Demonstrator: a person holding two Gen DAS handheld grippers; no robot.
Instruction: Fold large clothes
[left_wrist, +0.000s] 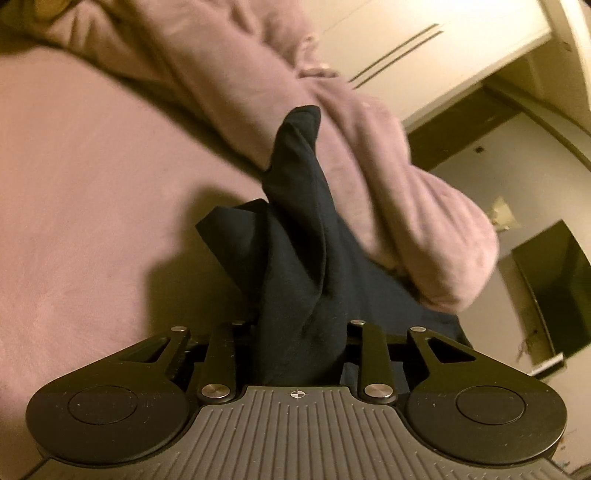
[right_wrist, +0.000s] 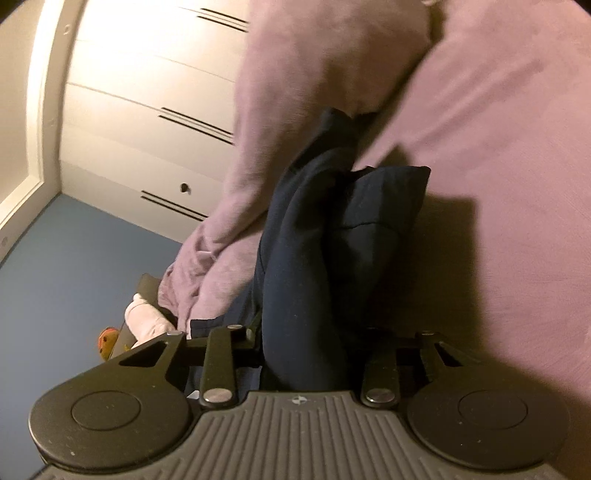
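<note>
A bed covered by a smooth mauve sheet (left_wrist: 81, 206) fills much of both views, with a bunched, fuzzy mauve blanket (left_wrist: 354, 147) heaped along its edge and a cream wardrobe with dark slot handles (right_wrist: 140, 122) standing beyond. Only in the left wrist view are a dark flat screen (left_wrist: 554, 288) and a grey wall seen at the right; only in the right wrist view are a blue floor (right_wrist: 66, 266), a pale pink bundle (right_wrist: 146, 319) and a small orange object (right_wrist: 107, 338) seen at the lower left, the last too blurred to be identified. The large dark navy garment of soft knit cloth (left_wrist: 303, 258) is draped in long vertical folds from the blanket's edge down toward both cameras, one squared corner being raised over the sheet. The left gripper (left_wrist: 301, 332) is clamped on a gathered fold of the garment, cloth being pinched between its black fingers. The right gripper (right_wrist: 306, 339) is likewise closed on a thick bunched fold of the same garment.
</note>
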